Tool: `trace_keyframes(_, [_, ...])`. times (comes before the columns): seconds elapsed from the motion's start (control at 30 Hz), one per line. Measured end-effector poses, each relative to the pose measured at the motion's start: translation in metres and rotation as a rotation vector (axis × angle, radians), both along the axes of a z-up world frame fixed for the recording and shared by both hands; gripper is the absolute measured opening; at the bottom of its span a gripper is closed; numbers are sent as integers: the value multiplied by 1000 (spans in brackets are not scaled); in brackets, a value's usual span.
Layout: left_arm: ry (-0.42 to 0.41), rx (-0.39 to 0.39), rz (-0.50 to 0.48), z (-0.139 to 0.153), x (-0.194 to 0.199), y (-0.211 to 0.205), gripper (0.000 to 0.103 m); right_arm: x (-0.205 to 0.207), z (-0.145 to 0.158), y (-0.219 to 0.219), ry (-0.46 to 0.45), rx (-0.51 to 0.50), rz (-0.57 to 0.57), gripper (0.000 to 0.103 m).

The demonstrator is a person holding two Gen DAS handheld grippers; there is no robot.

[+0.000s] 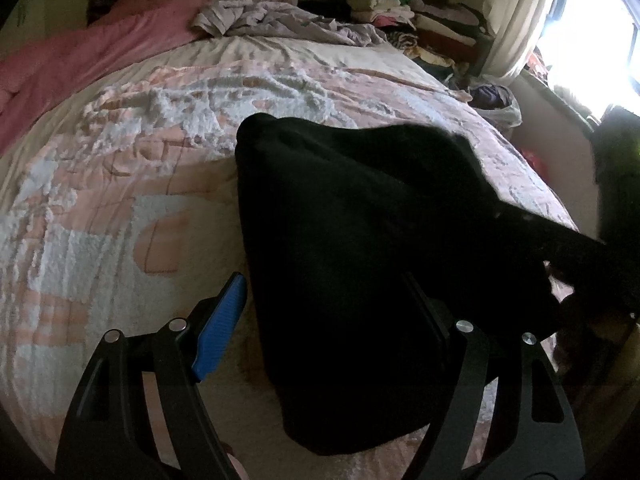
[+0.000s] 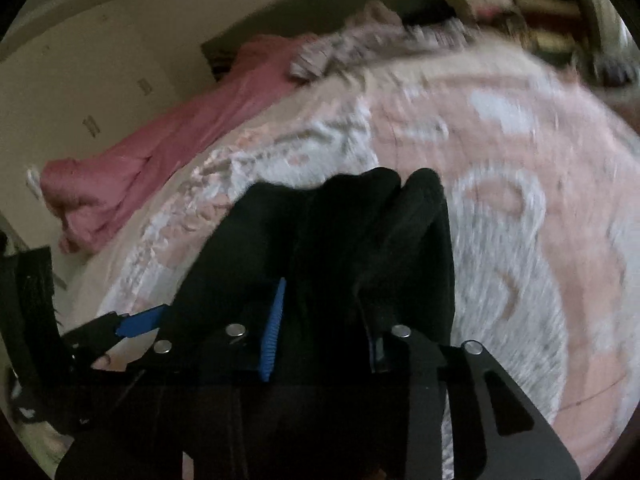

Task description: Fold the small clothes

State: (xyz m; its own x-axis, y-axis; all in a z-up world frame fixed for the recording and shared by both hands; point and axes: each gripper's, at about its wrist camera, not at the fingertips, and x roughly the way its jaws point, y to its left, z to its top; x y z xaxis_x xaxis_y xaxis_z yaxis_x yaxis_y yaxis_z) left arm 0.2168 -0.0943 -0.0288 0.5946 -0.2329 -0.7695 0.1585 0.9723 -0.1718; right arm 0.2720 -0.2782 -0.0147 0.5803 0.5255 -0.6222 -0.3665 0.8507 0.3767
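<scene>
Bedspread (image 1: 120, 208) first: it is the biggest thing we see, a soft, fuzzy cover in pink and white patches, with raised fluffy bumps and a few wrinkles. We use it as our landmark.

On its far left edge lies a long pink blanket (image 1: 80, 52), thick and puffy. Beside that, at the far end of the bedspread, sits a crumpled pale purple cloth (image 1: 276, 16) with many folds. Past the bedspread's far right corner stands a stack of folded clothes (image 1: 420, 12) in many colours, next to a cream curtain (image 1: 516, 12).

On the near right part of the bedspread is the black garment (image 1: 352, 240). It is dark, soft and floppy, and one side is pulled up off the bedspread.

Our left gripper (image 1: 324, 300) hangs over the near edge of the bedspread. Its fingers (image 1: 224, 320) stand wide apart, with blue ridged pads, and the black garment lies between them without being squeezed.

Our right gripper (image 2: 320, 312) is above the bedspread too. Its jaws are pinched on a bunch of the black garment (image 2: 340, 232), which rises in two soft humps.
</scene>
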Motion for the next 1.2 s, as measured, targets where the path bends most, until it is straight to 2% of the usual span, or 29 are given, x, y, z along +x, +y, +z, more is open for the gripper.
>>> trace_keyframes(0.07, [-6, -6, -9, 3, -2, -1, 69, -7, 14, 5, -80, -47, 18, 29])
trace_keyframes(0.17, [-8, -9, -23, 5, -2, -3, 69, -5, 18, 6, -124, -114, 14, 29])
trace_keyframes(0.27, [4, -13, -40, 1, -2, -8, 69, 7, 2, -2, -86, -153, -19, 29])
trace_keyframes(0.43, [15, -13, -48, -8, 1, -13, 71, 24, -30, -19, 27, -106, -50, 32])
trace_keyframes(0.53, [19, -15, -47, -9, 1, -12, 71, 23, -33, -19, 44, -118, -71, 42])
trace_keyframes(0.57, [20, -13, -46, -10, 2, -12, 71, 20, -32, -17, 46, -132, -87, 55])
trace_keyframes(0.67, [22, -17, -43, -10, 1, -10, 71, 14, -30, -22, 64, -93, -94, 59])
trace_keyframes(0.7, [22, -19, -41, -10, 0, -9, 71, 11, -29, -23, 75, -75, -93, 65])
trace_keyframes(0.77, [22, -19, -41, -9, -1, -8, 71, -3, -26, -28, 84, -26, -80, 70])
trace_keyframes(0.83, [23, -20, -40, -9, -2, -7, 71, -17, -23, -28, 70, -38, -80, 74])
trace_keyframes(0.97, [21, -9, -43, -9, -7, -5, 71, -42, -23, -33, 88, -41, -117, 74])
trace_keyframes(1.03, [21, -6, -44, -8, -10, -5, 71, -50, -22, -32, 75, -55, -128, 63])
trace_keyframes(1.07, [22, -5, -47, -9, -12, -4, 71, -54, -22, -33, 74, -62, -134, 53])
trace_keyframes(1.13, [23, -2, -47, -10, -15, -3, 71, -62, -24, -38, 77, -32, -135, 49])
trace_keyframes(1.2, [24, 2, -46, -11, -17, -4, 71, -68, -26, -40, 74, -17, -143, 38])
